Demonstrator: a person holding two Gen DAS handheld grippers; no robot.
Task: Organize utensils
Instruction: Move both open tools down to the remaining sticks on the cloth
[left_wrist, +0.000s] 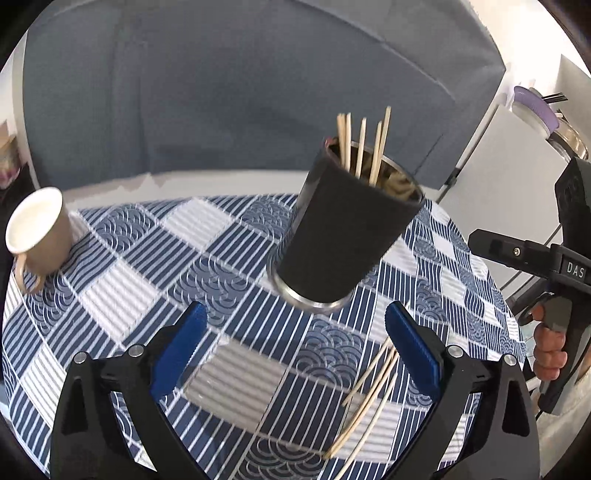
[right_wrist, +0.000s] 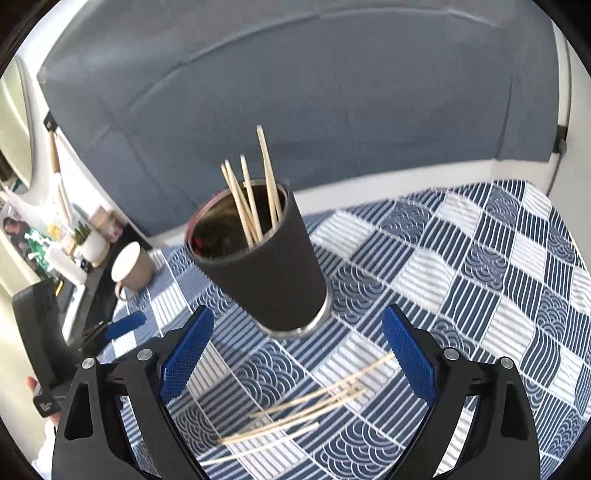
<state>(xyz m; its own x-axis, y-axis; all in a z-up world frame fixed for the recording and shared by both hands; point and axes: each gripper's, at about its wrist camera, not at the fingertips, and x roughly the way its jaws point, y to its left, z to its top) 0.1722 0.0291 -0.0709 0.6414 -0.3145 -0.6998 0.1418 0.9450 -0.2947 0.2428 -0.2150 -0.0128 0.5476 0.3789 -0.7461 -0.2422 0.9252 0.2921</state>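
Right gripper (right_wrist: 297, 352), jaws spread and empty, as on left gripper (left_wrist: 295, 349): loose chopsticks (right_wrist: 295, 410) flat on tablecloth (right_wrist: 480, 258) just below its fingertips, dark holder cup (right_wrist: 258, 258) ahead; advisable to pinch one pair mid-length, squarely.

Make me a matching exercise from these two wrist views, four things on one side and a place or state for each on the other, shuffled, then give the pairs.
Things:
1. black cup
2. beige mug
3. loose chopsticks
4. left gripper

States:
A. lying flat on the checked cloth
B. jaws open, nothing between the pads
C. upright, sticks standing inside
D. near the table's far edge, white inside

Pairs: 1-C, 2-D, 3-A, 4-B
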